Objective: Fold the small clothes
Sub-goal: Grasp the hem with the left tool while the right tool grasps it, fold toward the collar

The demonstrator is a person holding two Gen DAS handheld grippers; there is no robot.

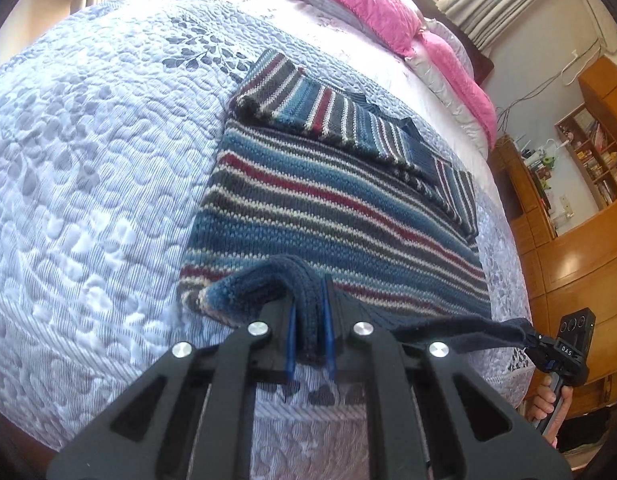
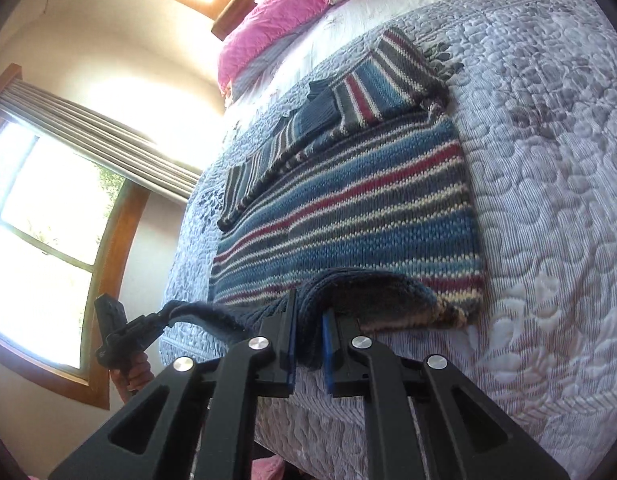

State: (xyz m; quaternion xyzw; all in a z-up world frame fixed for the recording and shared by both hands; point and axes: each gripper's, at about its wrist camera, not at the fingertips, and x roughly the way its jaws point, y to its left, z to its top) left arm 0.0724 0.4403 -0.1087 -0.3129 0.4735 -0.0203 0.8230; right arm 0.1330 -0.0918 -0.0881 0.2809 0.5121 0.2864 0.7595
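A striped knit sweater [image 1: 332, 208] is lying flat on a quilted blue-grey bedspread [image 1: 88, 184], near the bed's foot edge, with both sleeves folded across its upper part. The left gripper [image 1: 310, 312] is clamping the sweater's dark ribbed hem at one bottom corner and lifting it off the bed. The right gripper [image 2: 308, 312] is clamping the hem at the other bottom corner, also raised. Between them the hem is hanging in a slack band. In each view the opposite gripper is showing at the frame's side, held by a hand [image 1: 546, 400]. Pink pillows [image 1: 364, 4] are lying at the head of the bed.
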